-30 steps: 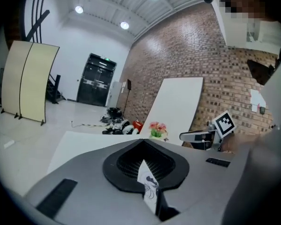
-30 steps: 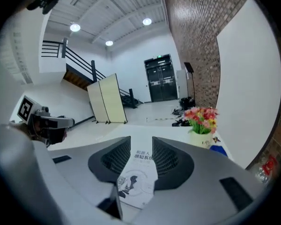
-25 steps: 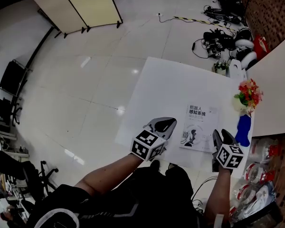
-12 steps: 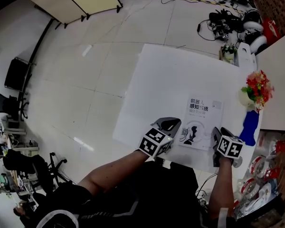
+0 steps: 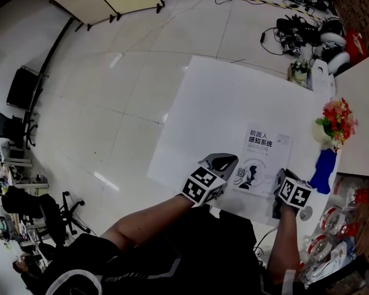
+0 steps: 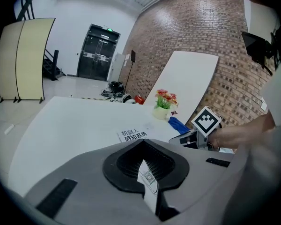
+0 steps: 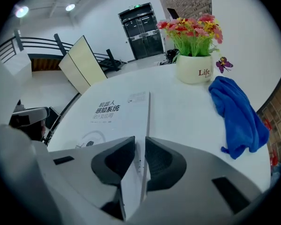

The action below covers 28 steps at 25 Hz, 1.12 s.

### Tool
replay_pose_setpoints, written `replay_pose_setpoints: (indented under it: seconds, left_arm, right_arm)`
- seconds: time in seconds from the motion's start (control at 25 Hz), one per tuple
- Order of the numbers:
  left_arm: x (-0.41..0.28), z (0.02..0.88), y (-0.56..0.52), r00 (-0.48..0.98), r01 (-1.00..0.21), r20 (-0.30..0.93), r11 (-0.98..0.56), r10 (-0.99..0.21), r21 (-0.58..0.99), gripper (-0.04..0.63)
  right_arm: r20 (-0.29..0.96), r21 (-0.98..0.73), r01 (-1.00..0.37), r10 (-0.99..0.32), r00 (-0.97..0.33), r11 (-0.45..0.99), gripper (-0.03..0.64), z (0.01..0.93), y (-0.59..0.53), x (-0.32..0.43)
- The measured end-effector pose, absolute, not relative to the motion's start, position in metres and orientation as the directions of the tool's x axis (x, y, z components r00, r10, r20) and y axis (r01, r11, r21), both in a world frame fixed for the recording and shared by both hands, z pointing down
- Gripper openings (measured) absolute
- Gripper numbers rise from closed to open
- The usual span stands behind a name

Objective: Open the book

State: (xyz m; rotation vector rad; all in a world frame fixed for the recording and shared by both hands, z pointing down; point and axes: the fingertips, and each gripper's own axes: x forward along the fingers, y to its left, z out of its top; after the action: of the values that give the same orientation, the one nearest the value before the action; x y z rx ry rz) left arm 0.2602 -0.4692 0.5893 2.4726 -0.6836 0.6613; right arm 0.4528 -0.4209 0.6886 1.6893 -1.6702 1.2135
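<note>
On the white rectangular tabletop (image 5: 221,109) lies one white paperback book (image 5: 262,158) with black print on its cover. It is shut and flat, near the tabletop's near edge. Two hand-held grippers are at work, one at each side of the book. The left hand-held gripper (image 5: 220,162) sits just beside the book's near left corner with its jaws drawn together and nothing between them. The right hand-held gripper (image 7: 139,142) points steeply down at the book's near right edge. Its jaws are closing, with that edge between them and the pads against it on both sides. Each hand-held gripper carries one cube with square black-and-white markers. Beyond the book's right side stands one white pot of red and yellow flowers (image 7: 196,69). One crumpled blue cloth (image 7: 236,116) lies just beside the pot, apart from the book.
</note>
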Motion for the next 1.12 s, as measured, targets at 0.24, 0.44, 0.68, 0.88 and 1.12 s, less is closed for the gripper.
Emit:
replay_pose_setpoints:
  seconds: [0.24,0.44,0.68,0.88,1.12]
  left_arm:
    - [0.259,0.581,-0.47,0.765,-0.577,0.542,-0.743,-0.348,0.338,0.002]
    - [0.255,0.575,-0.47,0.767,-0.577,0.527,-0.753,-0.367,0.315,0.002]
    - [0.234,0.552,-0.48,0.768,-0.591,0.48,-0.758,-0.425,0.274,0.002]
    - [0.183,0.532,-0.49,0.765,-0.613,0.44,-0.74,-0.47,0.275,0.002]
    - [0.118,0.515,-0.497,0.781,-0.599,0.398,-0.758,-0.482,0.259,0.002]
  right_arm:
    - [0.802,-0.34,-0.919,-0.572,-0.172,-0.201,0.034,0.672,-0.421,0.455]
    - [0.734,-0.458,-0.871,-0.629,-0.255,-0.181,0.017,0.639,-0.425,0.443]
    - [0.669,-0.478,-0.877,-0.671,-0.32,-0.058,0.015,0.588,-0.441,0.4]
    - [0.64,-0.469,-0.883,-0.676,-0.366,0.034,0.015,0.56,-0.457,0.339]
    - [0.643,-0.447,-0.894,-0.68,-0.352,0.04,0.015,0.56,-0.48,0.263]
